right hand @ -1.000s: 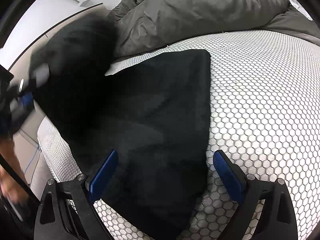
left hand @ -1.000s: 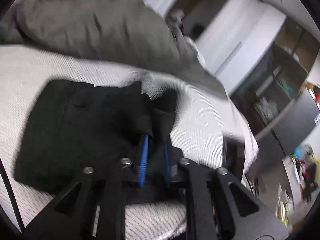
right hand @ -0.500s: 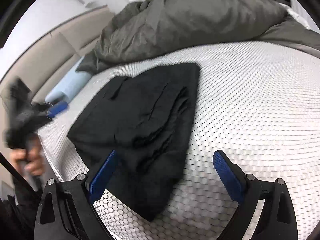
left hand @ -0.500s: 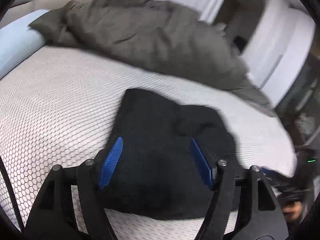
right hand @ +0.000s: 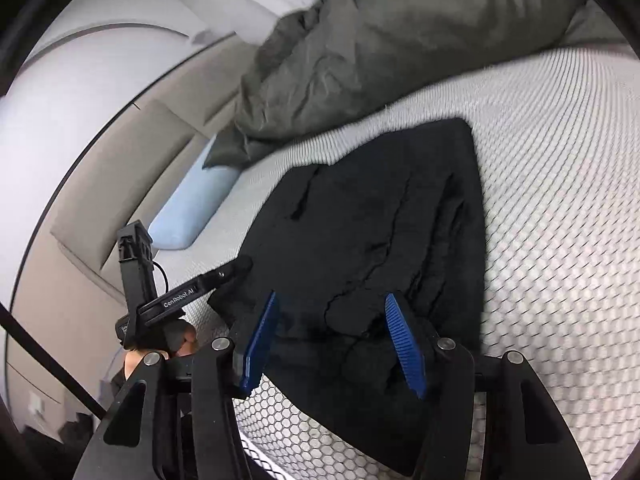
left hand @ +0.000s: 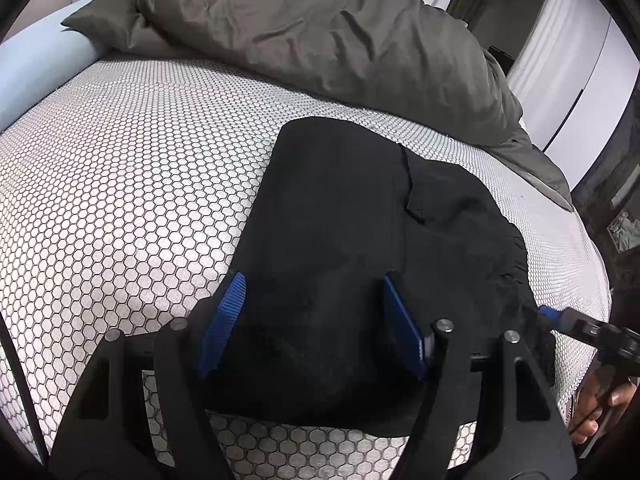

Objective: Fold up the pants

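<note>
The black pants (left hand: 360,216) lie folded in a thick stack on the honeycomb-patterned mattress (left hand: 140,184). My left gripper (left hand: 314,278) hovers open over their near end, blue pads on either side of the cloth without pressing it. In the right wrist view the pants (right hand: 380,208) show layered folds. My right gripper (right hand: 331,296) straddles the bunched near edge; its jaws are closing with cloth between them, and the pads stand apart from it. The left gripper (right hand: 236,270) sits at the pants' left edge. The right gripper (left hand: 556,316) shows at the far right edge, held by a hand (left hand: 600,412).
A crumpled grey duvet (left hand: 340,32) is heaped at the back of the bed. A light blue pillow (right hand: 192,204) lies by the beige headboard (right hand: 132,168). White wardrobe doors (left hand: 576,60) stand beyond the bed. The mattress edge runs just under both grippers.
The left gripper let go of the pant fold, opened, and moved round to the stack's near end. The pants settled into a folded stack. The right gripper's jaws narrowed around the near edge.
</note>
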The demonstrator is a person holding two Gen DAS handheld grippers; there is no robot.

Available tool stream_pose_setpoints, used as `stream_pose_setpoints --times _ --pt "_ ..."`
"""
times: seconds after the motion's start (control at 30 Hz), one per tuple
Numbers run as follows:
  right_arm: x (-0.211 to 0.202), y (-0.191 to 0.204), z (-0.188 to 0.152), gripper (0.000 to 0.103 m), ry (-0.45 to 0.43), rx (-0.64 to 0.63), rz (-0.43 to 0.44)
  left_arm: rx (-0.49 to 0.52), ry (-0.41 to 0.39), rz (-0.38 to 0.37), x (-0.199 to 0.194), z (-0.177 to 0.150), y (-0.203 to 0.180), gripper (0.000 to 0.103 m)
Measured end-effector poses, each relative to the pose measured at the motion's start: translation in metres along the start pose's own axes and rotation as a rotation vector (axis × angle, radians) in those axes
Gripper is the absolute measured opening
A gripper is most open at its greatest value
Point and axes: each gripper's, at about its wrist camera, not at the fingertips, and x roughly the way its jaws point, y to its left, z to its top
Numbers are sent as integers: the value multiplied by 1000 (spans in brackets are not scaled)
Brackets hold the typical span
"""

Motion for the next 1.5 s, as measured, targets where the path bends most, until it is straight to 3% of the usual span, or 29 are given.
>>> stream_pose_setpoints --times 0.3,0.5,0.7,0.77,0.87,0.97,1.0,1.03,1.2,1.27,1.33,1.47,1.5 --pt "15 -21 4 57 46 133 -29 -5 4 -14 -18 -11 1 67" --pt "14 -16 0 57 50 128 -46 -29 12 -15 -18 -8 4 67" --pt "17 -20 1 57 25 155 -2 -44 21 -17 -17 -8 7 67" --pt "21 -22 6 38 -1 171 11 -49 25 -15 -14 -7 6 67" --pt "29 -17 11 32 -1 154 -11 -75 33 -23 -14 -5 8 67" --pt "10 12 14 27 -55 46 -53 -93 26 -34 -20 -4 10 67" --pt "3 20 14 13 -69 18 -65 -88 22 -37 -22 -5 9 67" --pt "-6 28 13 7 -82 -10 -76 -81 21 -36 -24 -5 7 67" --pt "-14 20 -8 7 -60 -12 -133 -35 26 -11 -23 -8 -3 67" --pt "-6 4 -13 8 -41 40 -88 -25 25 -2 -24 -10 -4 67" --pt "-4 -3 -16 9 -39 41 -107 -17 25 5 -24 -11 -4 67" --pt "-2 -6 -17 19 -11 41 -92 -8 31 10 -21 -10 0 67" --pt "-3 -9 -19 28 -11 51 -77 -10 33 10 -20 -10 1 67"
